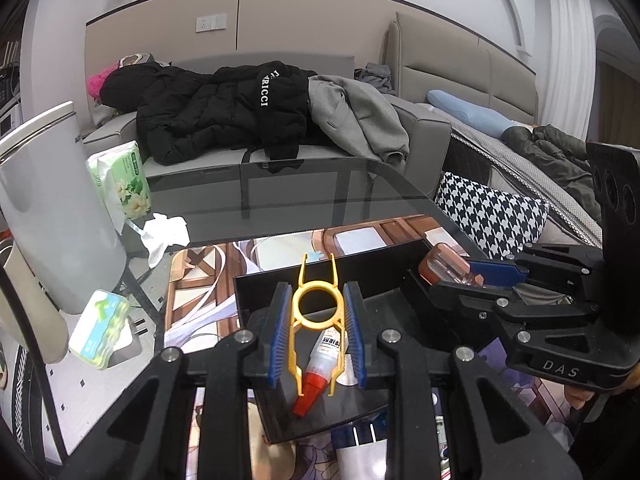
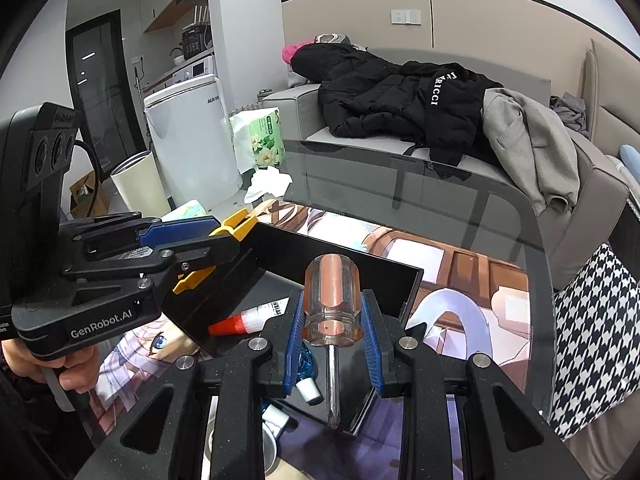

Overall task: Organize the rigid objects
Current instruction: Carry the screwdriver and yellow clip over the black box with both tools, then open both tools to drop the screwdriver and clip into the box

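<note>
You hold a yellow clip [image 1: 317, 312] and a clear-handled screwdriver [image 2: 330, 308] above the black tray [image 1: 320, 276]; a red-capped bottle [image 1: 320, 368] lies inside.

From my station: a black puffer jacket [image 1: 224, 112] and a grey coat [image 1: 360, 120] lie on the sofa [image 1: 428, 128] at 12 o'clock; a tissue pack [image 1: 128, 180] at 10 o'clock; a houndstooth cushion [image 1: 488, 216] at 2 o'clock.

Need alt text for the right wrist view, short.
The right gripper holds a screwdriver by its clear orange handle, tip pointing back toward the camera, above a black tray holding a red-capped small bottle. At left, the left gripper grips a yellow plastic tool; a sofa with coats lies behind the glass table.
</note>
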`<state>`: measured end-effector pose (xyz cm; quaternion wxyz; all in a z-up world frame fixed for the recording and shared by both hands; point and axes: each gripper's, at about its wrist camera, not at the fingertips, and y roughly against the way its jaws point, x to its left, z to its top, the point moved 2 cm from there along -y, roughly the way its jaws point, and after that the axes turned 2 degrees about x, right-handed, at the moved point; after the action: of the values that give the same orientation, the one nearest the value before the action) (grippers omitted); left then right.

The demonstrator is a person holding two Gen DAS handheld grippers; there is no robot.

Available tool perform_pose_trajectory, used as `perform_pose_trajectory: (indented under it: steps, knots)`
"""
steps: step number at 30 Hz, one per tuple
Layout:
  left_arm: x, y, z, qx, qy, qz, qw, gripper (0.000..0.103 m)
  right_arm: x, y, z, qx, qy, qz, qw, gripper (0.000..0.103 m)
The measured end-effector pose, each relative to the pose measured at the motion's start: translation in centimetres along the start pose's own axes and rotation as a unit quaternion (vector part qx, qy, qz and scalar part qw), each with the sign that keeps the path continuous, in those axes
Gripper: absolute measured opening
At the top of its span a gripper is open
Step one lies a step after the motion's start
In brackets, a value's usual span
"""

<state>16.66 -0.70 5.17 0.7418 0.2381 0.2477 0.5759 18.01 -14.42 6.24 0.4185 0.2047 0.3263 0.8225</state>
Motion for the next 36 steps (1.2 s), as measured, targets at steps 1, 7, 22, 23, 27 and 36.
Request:
perform_pose_trajectory:
  steps: [1,7,22,23,27,36]
  knots:
    - [0.0,-0.3,0.0,0.001,0.000,-0.001,1.0000,0.024,-0.1,-0.3,-0.1,0.001,-0.002,0.000,1.000,0.027]
    - [0.0,-1.3,-0.4,0.009,0.001,-0.003,1.0000,0.024,-0.6,-1.6,-0.4,0.004,-0.013,0.001,1.000,0.027]
    - [0.1,-1.8,-0.6,0.005,0.003,-0.005,1.0000,0.024,-0.5,-2.9,-0.5,-0.001,-0.012,-0.008,1.000,0.027]
    - [0.0,-2.0,-0.6,0.008,0.002,-0.006,1.0000,0.024,-0.5,-2.9,-0.5,-0.001,-0.011,-0.008,1.000,0.027]
    - [-0.2,-2.1,-0.8,0.007,-0.001,-0.004,1.0000,0.024,-0.3,-3.0,-0.6,0.000,-0.008,-0.010,1.000,0.027]
    - [-0.1,-2.2,-0.9,0.005,0.000,0.001,1.0000,0.024,0.2,-1.8,-0.5,-0.016,0.003,-0.009,1.000,0.031]
